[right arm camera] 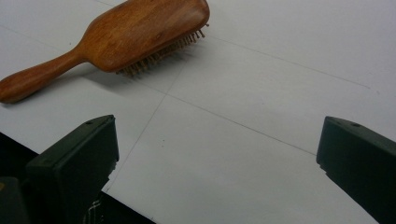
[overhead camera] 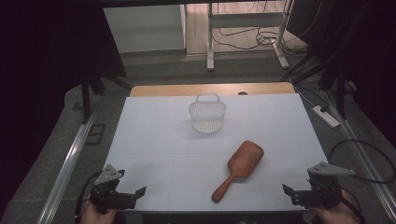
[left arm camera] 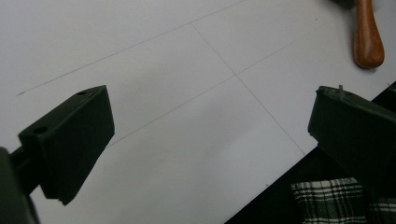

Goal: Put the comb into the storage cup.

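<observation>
The brown wooden paddle hairbrush (overhead camera: 239, 169) lies bristles down on the white table top (overhead camera: 154, 140), between the two grippers and nearer the right gripper (overhead camera: 290, 192), well apart from both. The right gripper's jaws stand wide open and empty over bare table near its front edge. The left gripper (overhead camera: 136, 194) is likewise spread wide, holding and touching nothing.

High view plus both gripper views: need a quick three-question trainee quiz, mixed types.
1. True or false: the hairbrush lies bristles down on the table.
2. Which gripper is nearer the hairbrush handle? A) left gripper B) right gripper
3. Fill in: the basket stands ____ the hairbrush, farther from the person.

Key: 1 true, bristles show under the head in the right gripper view. 2 B. 3 beyond; the two are apart. Both grippers are open and hold nothing.
</observation>
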The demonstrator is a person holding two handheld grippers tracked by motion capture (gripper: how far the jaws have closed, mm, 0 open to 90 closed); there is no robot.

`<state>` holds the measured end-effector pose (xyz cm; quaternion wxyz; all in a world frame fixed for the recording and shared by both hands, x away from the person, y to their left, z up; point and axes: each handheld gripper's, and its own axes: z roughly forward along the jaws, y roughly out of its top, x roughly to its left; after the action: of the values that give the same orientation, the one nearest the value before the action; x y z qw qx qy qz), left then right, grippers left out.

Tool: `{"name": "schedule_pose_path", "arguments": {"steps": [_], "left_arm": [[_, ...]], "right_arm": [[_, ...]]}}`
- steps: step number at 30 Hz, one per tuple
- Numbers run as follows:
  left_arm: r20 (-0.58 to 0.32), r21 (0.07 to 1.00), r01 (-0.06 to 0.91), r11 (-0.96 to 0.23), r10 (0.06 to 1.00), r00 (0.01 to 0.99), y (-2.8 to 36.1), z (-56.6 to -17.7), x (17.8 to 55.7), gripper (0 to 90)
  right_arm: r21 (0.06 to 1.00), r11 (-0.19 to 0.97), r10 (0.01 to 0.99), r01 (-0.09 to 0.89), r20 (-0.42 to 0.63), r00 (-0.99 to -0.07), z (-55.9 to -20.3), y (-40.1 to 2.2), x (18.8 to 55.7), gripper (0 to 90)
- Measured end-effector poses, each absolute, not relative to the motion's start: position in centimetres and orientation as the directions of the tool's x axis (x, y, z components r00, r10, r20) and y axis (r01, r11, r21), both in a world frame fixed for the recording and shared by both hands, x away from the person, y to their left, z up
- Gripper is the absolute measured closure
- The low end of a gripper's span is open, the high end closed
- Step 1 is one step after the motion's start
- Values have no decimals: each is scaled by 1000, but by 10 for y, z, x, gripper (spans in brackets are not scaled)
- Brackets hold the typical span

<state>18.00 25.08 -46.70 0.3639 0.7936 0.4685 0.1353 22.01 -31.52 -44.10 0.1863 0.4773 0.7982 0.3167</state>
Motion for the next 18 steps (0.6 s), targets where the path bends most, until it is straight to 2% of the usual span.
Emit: {"name": "schedule_pose_path", "arguments": {"steps": [6, 18], "left_arm": [[-168, 715, 647, -265, 833, 527, 256, -467, 180, 15], [-155, 712, 643, -281, 831, 535, 254, -467, 179, 18]], "right_arm": [[684, 339, 882, 645, 7, -471, -441, -316, 220, 0], [675, 347, 881, 651, 2, -472, -441, -314, 222, 0]]}}
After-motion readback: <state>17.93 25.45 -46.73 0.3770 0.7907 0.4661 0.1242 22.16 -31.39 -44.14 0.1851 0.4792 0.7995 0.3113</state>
